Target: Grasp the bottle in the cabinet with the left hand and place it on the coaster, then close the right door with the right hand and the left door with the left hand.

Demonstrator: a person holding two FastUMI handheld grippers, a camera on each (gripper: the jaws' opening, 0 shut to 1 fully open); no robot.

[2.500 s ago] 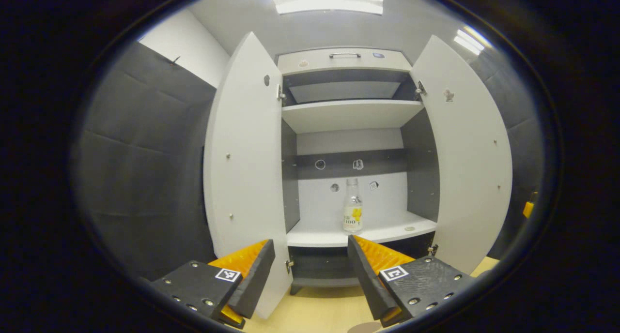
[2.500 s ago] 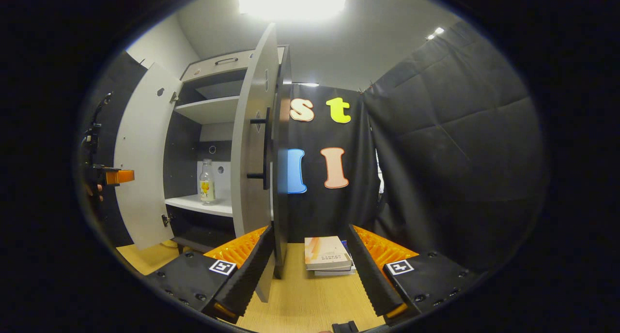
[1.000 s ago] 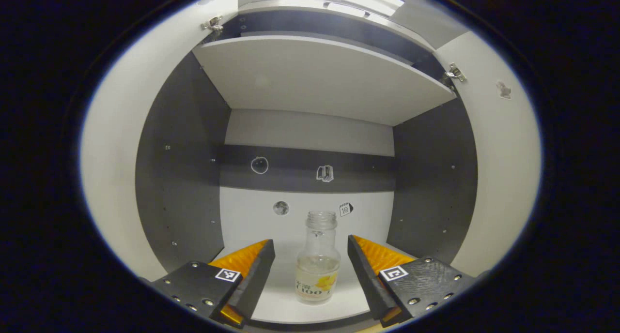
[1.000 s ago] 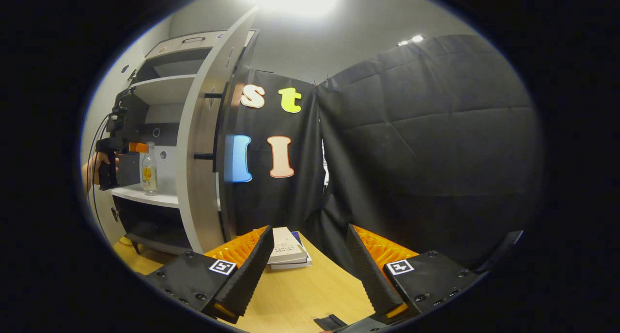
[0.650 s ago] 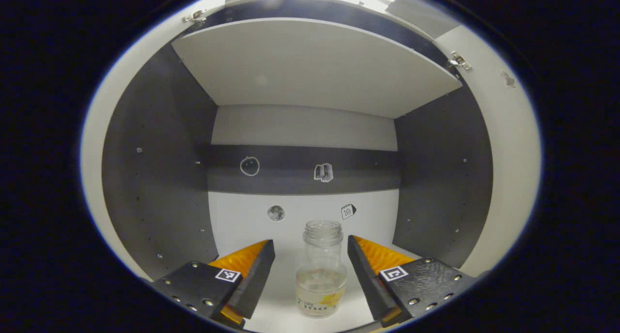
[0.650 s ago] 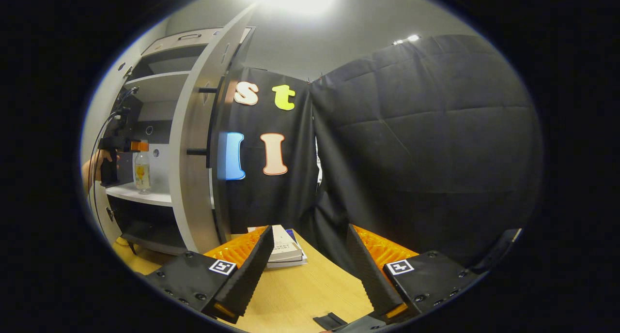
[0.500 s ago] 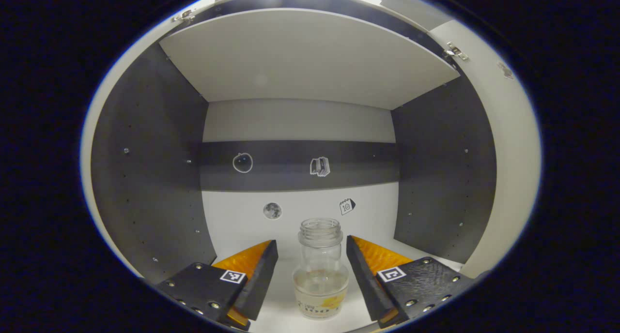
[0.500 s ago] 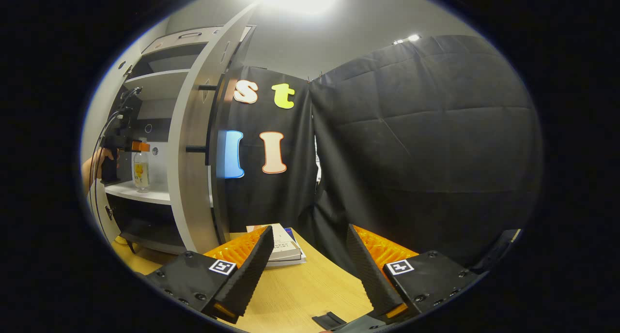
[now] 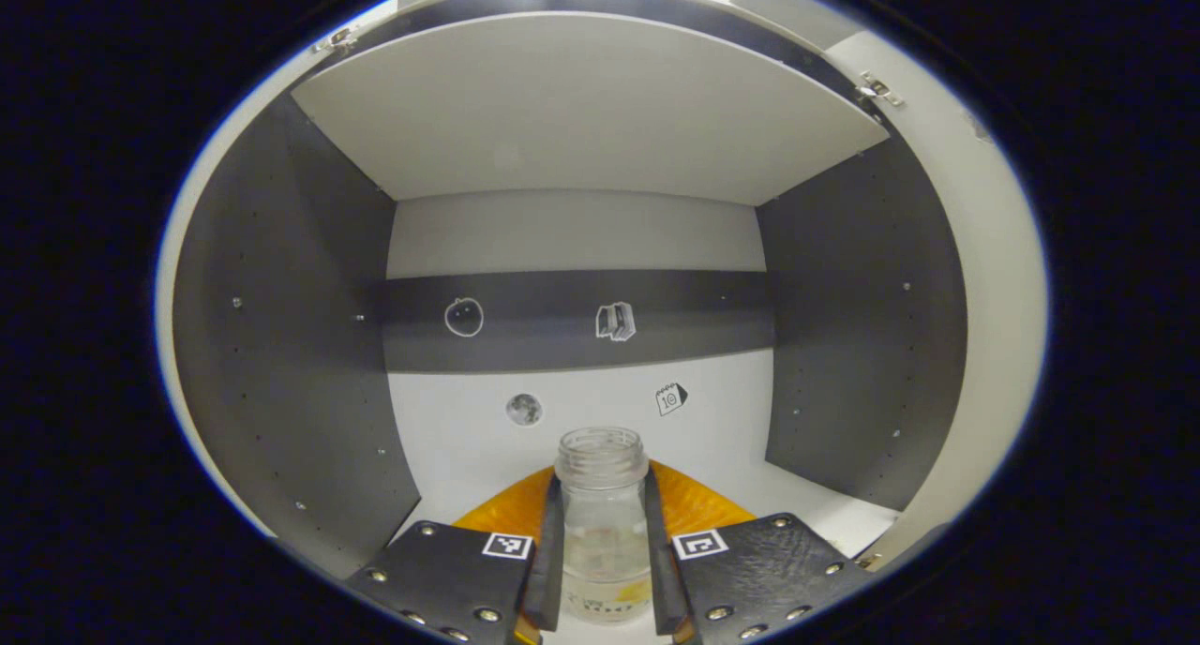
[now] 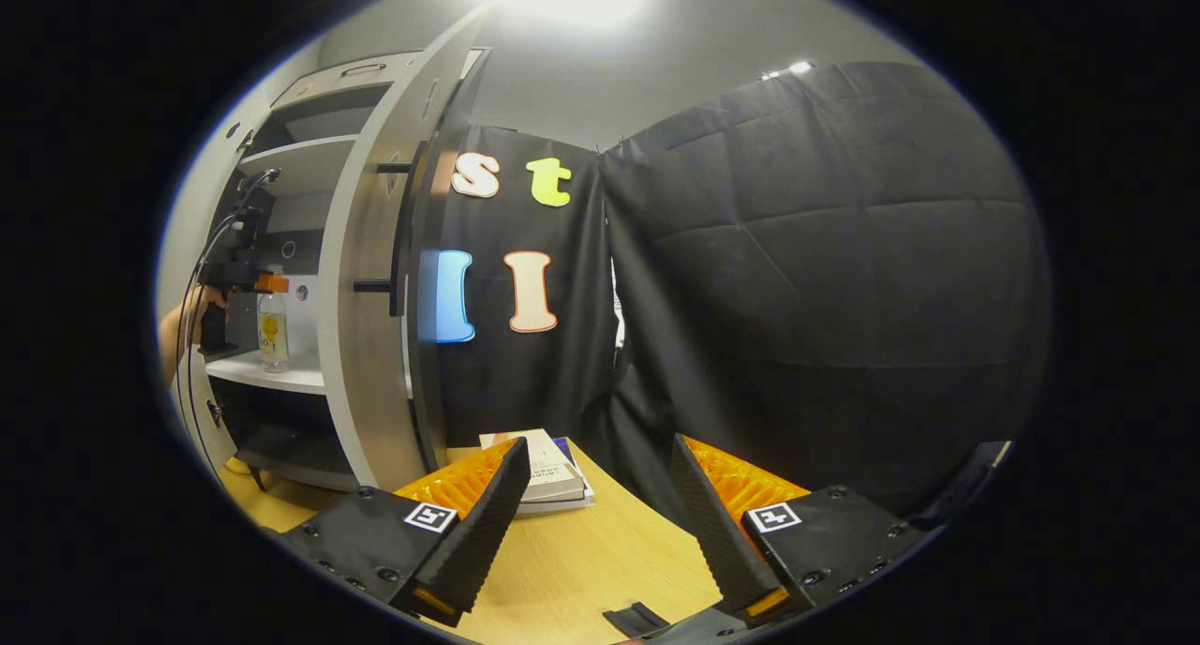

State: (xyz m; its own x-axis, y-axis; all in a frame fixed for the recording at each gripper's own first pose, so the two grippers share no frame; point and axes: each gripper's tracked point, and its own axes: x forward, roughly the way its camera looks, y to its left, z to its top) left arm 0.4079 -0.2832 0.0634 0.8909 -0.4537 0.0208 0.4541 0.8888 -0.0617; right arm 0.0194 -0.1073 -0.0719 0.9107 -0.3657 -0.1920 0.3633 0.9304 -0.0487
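Left gripper view had the left gripper [image 9: 602, 542] clamped on the clear bottle [image 9: 602, 523], both fingers against its sides, bottle upright on the white cabinet shelf [image 9: 806, 500]; yellow label print too blurred to read. Right gripper view showed the right gripper [image 10: 592, 518] spread wide, holding nothing, over the wooden table [image 10: 600, 561] near stacked books [image 10: 548, 476], beside the open right door [image 10: 361, 289].

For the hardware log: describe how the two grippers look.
Both the left gripper and the right gripper have wedge-shaped fingers on black plates with silver screws and square black-and-white markers. Seen from the right gripper view, the left one trails black cables.
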